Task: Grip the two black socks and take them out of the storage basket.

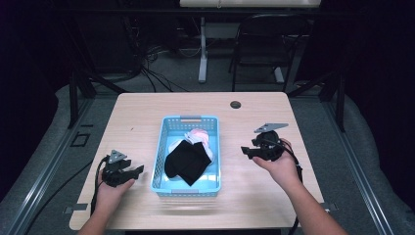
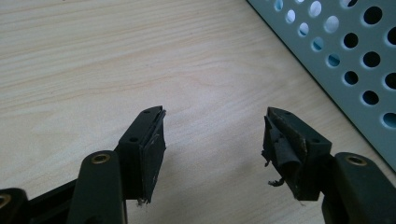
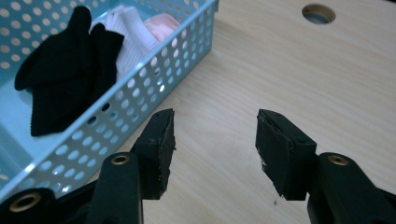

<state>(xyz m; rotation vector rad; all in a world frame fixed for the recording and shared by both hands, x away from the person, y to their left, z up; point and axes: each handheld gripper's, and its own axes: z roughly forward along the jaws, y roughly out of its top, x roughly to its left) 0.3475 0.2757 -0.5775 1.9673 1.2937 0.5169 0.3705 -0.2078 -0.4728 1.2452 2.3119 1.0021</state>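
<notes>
- In the middle of the table (image 1: 147,105) sits the light blue perforated basket (image 1: 160,147), its long sides running away from you.
- Inside it, a black sock (image 1: 186,161) lies on top, spread across the centre toward the near end; white socks (image 1: 195,138) and a pink one (image 1: 199,132) show beyond it at the far end.
- Your left claw (image 1: 133,172) rests low over the table just left of the basket's near corner, jaws standing well apart with nothing between them; in the left gripper view only bare wood lies between the pads, with the basket wall to the right.
- Your right claw (image 1: 247,152) is held above the table to the right of the basket, pointing toward it, clear of its wall.
- Its jaws are wide apart and hold nothing; the right gripper view shows wood between them, the basket to the left and a round cable hole (image 3: 318,13) far ahead.
</notes>
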